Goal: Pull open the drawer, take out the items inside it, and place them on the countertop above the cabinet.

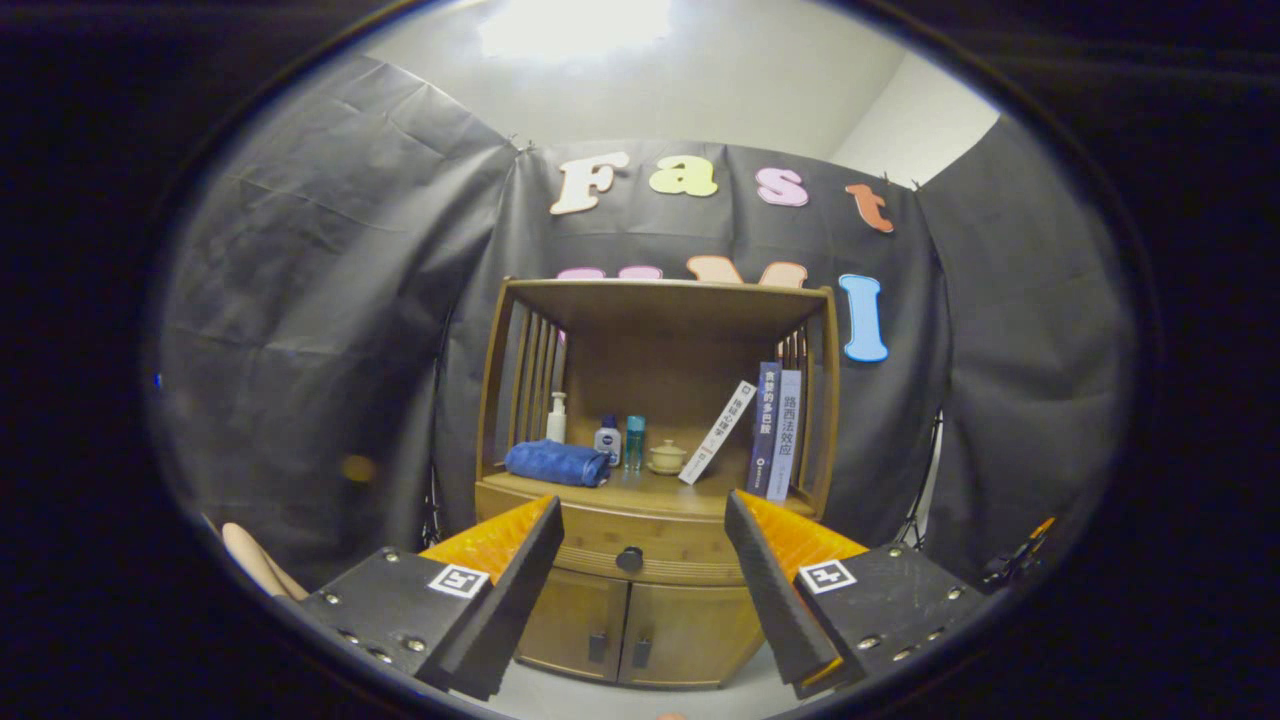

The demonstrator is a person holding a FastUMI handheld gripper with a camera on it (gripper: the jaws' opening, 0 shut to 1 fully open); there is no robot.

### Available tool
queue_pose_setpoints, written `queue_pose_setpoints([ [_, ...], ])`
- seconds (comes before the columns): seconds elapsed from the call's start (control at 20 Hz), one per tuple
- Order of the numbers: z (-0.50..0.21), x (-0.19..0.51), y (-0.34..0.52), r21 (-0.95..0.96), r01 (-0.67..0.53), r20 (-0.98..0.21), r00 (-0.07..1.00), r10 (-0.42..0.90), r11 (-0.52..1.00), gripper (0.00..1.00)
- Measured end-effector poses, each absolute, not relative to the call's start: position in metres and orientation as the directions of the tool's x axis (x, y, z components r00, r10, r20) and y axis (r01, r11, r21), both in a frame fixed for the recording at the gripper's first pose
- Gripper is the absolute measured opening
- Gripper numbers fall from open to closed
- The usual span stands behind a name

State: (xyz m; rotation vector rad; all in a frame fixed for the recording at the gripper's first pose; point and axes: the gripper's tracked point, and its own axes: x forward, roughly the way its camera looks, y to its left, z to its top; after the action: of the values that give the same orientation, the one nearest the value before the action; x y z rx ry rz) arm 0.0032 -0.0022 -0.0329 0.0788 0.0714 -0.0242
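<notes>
1. Gripper (645,545) held in front of a wooden cabinet (650,600), fingers (520,570) spread wide apart, grasping nothing.
2. Drawer (640,545) shut, its round dark knob (629,559) seen between the fingers and beyond their tips, not touched.
3. Two closed cabinet doors (640,630) below the drawer.
4. Desk (640,490) directly above the drawer, under an open wooden shelf frame.
5. Resting on the desk, left to right: folded blue towel (557,463), white pump bottle (556,418) behind it, small dark-capped bottle (607,440), teal bottle (635,442), small lidded cup (667,458).
6. Further right, one leaning book (717,432), then two upright books (775,430) against the slatted side.
</notes>
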Motion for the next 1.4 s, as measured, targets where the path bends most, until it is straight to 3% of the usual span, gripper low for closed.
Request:
queue_pose_setpoints([
  [0.3, -0.057, 0.02, 0.007, 0.075, 0.015, -0.083, 0.997, -0.009, 0.997, 0.97],
  [0.85, -0.132, 0.133, 0.016, 0.067, 0.057, -0.143, 0.989, -0.047, 0.996, 0.97],
  [1.4, -0.269, 0.219, 0.022, 0.075, 0.125, -0.396, 0.914, -0.086, 0.989, 0.97],
])
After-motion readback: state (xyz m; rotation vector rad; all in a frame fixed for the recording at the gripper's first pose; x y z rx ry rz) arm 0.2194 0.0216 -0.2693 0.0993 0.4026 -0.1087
